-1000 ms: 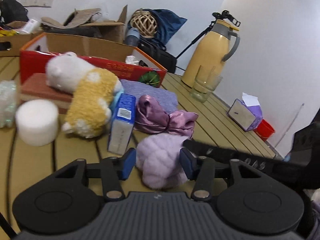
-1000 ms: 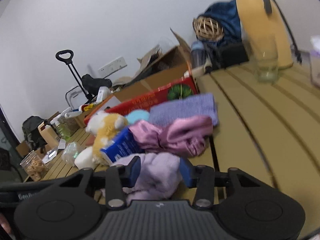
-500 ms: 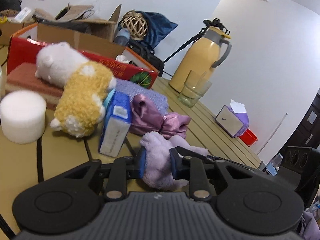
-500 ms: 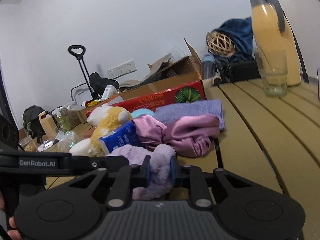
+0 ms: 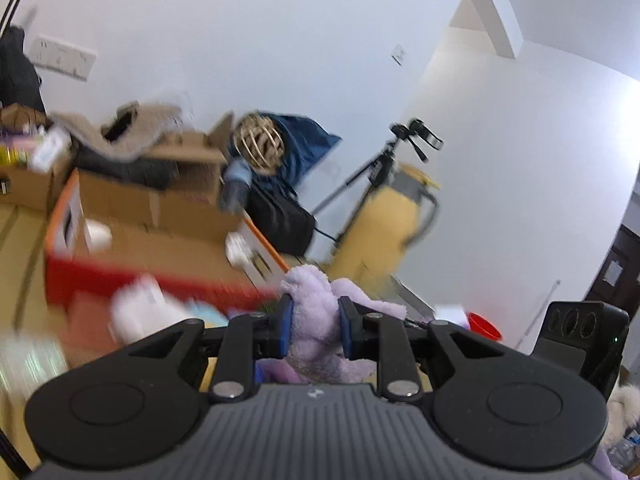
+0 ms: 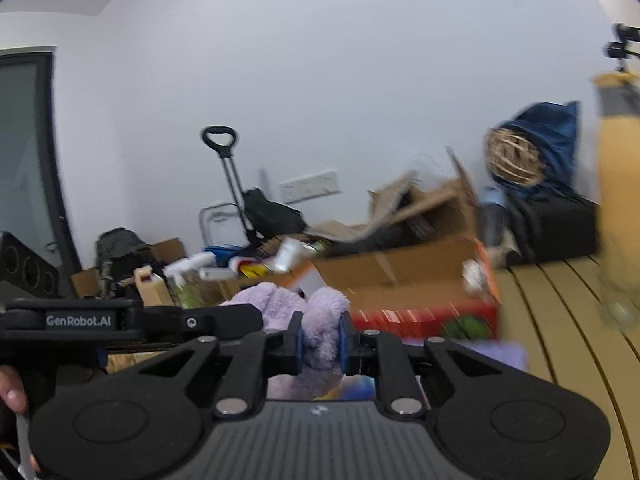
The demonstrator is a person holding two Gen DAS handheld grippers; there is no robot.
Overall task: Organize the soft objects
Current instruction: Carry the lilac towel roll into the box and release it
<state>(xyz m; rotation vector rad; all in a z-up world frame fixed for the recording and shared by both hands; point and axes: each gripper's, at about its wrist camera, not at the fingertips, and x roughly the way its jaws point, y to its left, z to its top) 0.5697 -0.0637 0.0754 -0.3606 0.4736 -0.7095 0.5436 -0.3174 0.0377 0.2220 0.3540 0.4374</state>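
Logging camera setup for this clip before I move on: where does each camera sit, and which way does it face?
Left wrist: rides on the left gripper, looking along its fingers toward the red-sided cardboard box and yellow thermos jug; its blue pads pinch the fluffy lilac plush toy.
Right wrist: rides on the right gripper, facing the same box and the wall clutter; its pads pinch the same toy, and a fingertip shows at the left edge.
Shared: toy, box, woven rattan ball, each other's gripper.
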